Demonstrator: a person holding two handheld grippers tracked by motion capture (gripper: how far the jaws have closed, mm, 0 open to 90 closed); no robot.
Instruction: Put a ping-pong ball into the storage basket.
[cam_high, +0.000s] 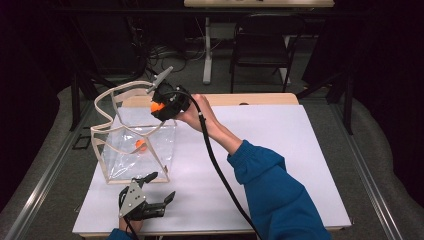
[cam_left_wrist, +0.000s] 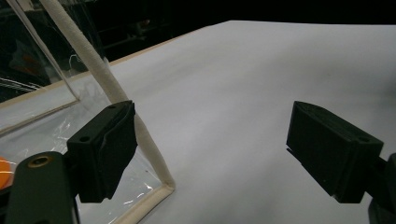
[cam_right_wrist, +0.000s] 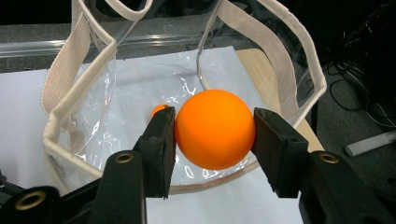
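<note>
R gripper (cam_right_wrist: 214, 135) pinching orange ball (cam_right_wrist: 214, 128), held over open top of clear bag (cam_high: 131, 150) at far left of table (cam_high: 280, 165). 2nd ball (cam_high: 141, 145) lying inside bag on its bottom. L gripper (cam_high: 152, 192) jaws spread, nothing btwn them, near left, just beside bag's near corner.

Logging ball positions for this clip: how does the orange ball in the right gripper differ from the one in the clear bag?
The held ball is clamped in the right gripper above the bag's rim; the other ball lies loose on the bag's bottom, untouched. Both are orange.
</note>
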